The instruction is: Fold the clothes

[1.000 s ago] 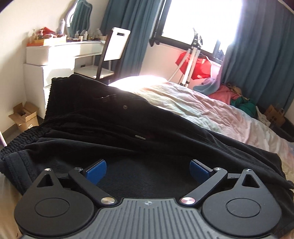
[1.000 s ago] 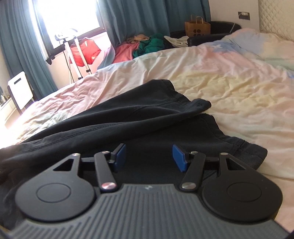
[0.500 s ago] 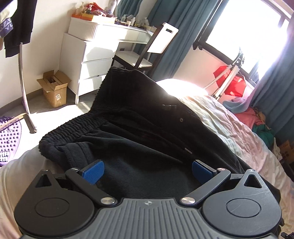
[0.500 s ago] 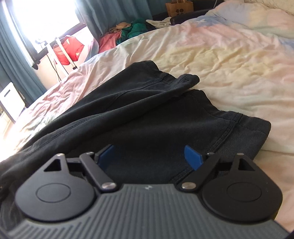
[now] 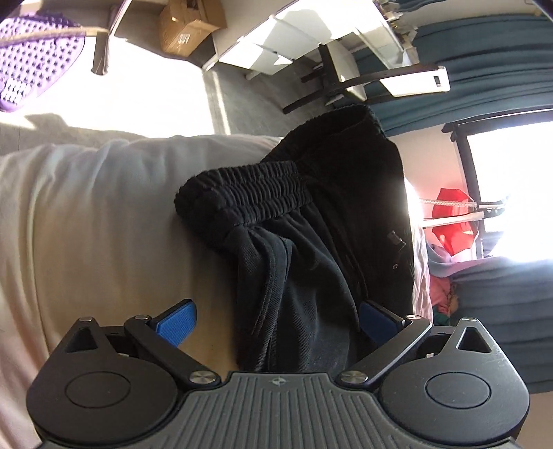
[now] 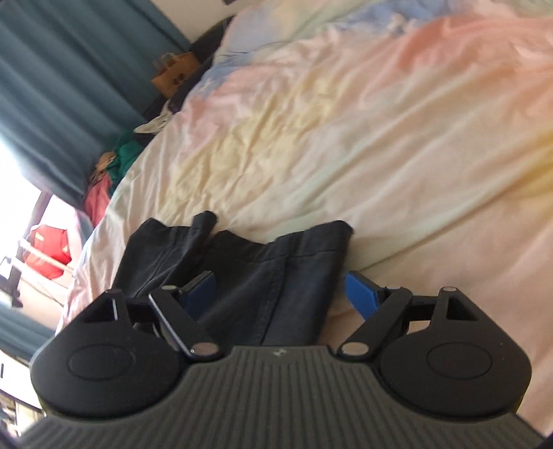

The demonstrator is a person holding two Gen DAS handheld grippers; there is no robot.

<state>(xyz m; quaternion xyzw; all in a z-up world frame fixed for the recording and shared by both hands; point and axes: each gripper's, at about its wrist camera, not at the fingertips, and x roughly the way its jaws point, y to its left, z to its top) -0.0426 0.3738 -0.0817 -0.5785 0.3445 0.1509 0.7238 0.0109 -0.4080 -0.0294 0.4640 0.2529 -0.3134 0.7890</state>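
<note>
One pair of black pants (image 5: 311, 241) on the bed, that's the only garment I'm working. Left wrist view: elastic waistband (image 5: 242, 193) bunched at the bed's edge, fabric running down between the pads. Right wrist view: two leg cuffs (image 6: 262, 248) side by side on the pastel duvet (image 6: 397, 121).

My left gripper (image 5: 276, 321): jaws wide apart, pants lie in the gap, nearer the right-side pad, but neither blue pad is pinching cloth. One pad sits over bare sheet (image 5: 86, 224).

My right gripper (image 6: 280, 293): jaws also spread, the nearer leg between them, nothing clamped. Can't tell if the left-side pad touches fabric.

Around: one cardboard box (image 5: 186, 31) and one purple spiked mat (image 5: 31, 62) on the floor, one white drawer unit (image 5: 276, 41), one chair (image 5: 373, 79), teal curtains (image 6: 52, 86), one paper bag (image 6: 174, 74), a clothes pile (image 6: 114, 165) by the window.
</note>
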